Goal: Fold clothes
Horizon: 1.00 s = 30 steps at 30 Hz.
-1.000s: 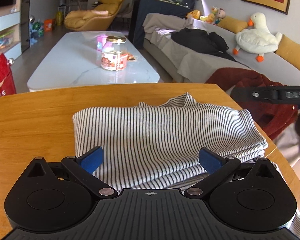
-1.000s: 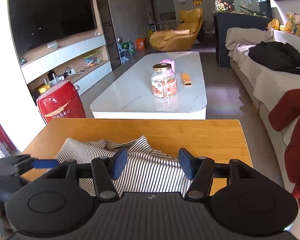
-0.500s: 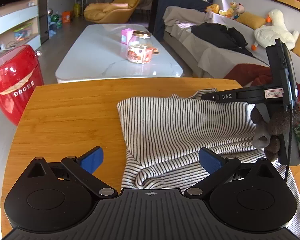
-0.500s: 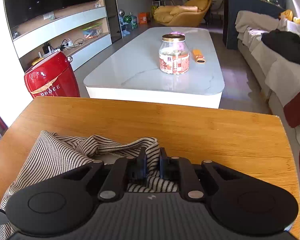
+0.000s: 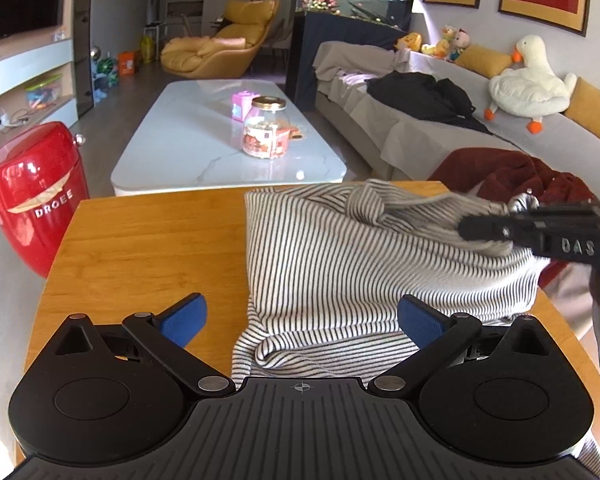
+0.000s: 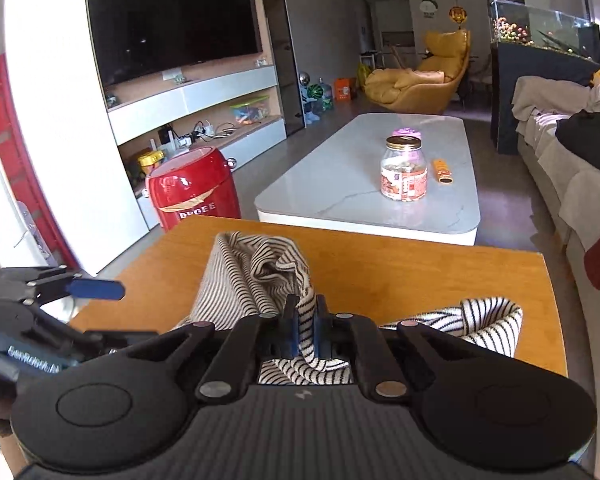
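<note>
In the left wrist view, the left gripper [image 5: 302, 322] fills the bottom of the frame with its two blue-padded fingers [image 5: 182, 320] spread wide and nothing pinched between them; the left pad hangs over bare wood and the right pad over striped cloth. The black-and-white striped knit garment [image 5: 360, 264] lies in the centre and right of the frame on the honey-coloured wooden table [image 5: 140, 248], with a folded edge bunched just ahead of the gripper body. At the right edge, the black right gripper [image 5: 466, 228] reaches in and a blurred peak of the cloth is drawn up toward its tip. Beyond the table stand a white marble-look coffee table [image 5: 188, 148] with a gold-lidded glass jar [image 5: 266, 128] in the upper middle, a glossy red barrel-shaped cooler [image 5: 32, 196] at the left, and a grey sofa with a white plush goose [image 5: 530, 84] at the upper right. In the right wrist view, the right gripper [image 6: 308, 320] sits low in the centre, its jaws clamped tight on a fold of the striped garment [image 6: 252, 272], which rises from the table toward the pads while another loop lies at the lower right. The left gripper [image 6: 96, 289] shows at the lower left edge with one blue pad visible.
</note>
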### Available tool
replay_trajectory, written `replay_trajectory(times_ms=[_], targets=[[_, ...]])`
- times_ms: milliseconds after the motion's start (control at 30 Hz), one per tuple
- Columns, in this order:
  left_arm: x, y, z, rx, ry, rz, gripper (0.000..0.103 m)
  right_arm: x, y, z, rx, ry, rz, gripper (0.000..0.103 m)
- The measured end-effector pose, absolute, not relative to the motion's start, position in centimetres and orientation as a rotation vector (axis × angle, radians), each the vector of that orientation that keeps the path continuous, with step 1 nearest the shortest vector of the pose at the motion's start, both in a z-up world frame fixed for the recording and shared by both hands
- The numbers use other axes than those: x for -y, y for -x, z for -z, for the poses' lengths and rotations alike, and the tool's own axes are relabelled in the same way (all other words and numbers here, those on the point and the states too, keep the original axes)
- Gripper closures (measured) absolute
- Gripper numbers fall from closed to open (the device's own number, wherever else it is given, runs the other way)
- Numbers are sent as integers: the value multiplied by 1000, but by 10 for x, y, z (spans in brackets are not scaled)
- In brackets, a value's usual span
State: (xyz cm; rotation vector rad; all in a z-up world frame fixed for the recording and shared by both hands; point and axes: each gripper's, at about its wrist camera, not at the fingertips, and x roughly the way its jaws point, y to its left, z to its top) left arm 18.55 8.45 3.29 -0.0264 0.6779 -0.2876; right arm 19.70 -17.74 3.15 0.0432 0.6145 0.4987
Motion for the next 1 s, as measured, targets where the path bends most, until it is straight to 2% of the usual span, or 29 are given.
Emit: replay_trajectory(times_ms=[200, 433, 500, 567, 600, 767, 867, 900, 933, 1000], targets=[[-113, -159, -68, -607, 151, 303, 0, 185, -117, -10, -659, -79, -577, 97], [-112, -159, -51, -726, 181, 375, 0, 181, -52, 10, -696, 0, -601, 96], [-110, -158, -35, -771, 131, 382, 0, 202, -40, -8, -644, -55, -567, 82], [-112, -156, -22, -814, 109, 401, 0, 229, -33, -26, -592, -132, -499, 39], [-115, -155, -16, -836, 113, 416, 0, 245, -33, -32, -580, -180, -455, 34], [-129, -162, 11, -947, 283, 537, 0, 289, -60, -13, -721, -398, -324, 34], [-128, -175, 26, -982, 361, 573, 5, 283, -80, 22, -825, -480, -346, 34], [-127, -179, 31, -989, 372, 574, 10, 277, -86, 33, -848, -479, -357, 34], [-127, -183, 36, -1000, 376, 572, 17, 270, -93, 41, -864, -467, -369, 35], [-128, -191, 44, -1009, 392, 582, 22, 255, -108, 46, -856, -410, -391, 47]])
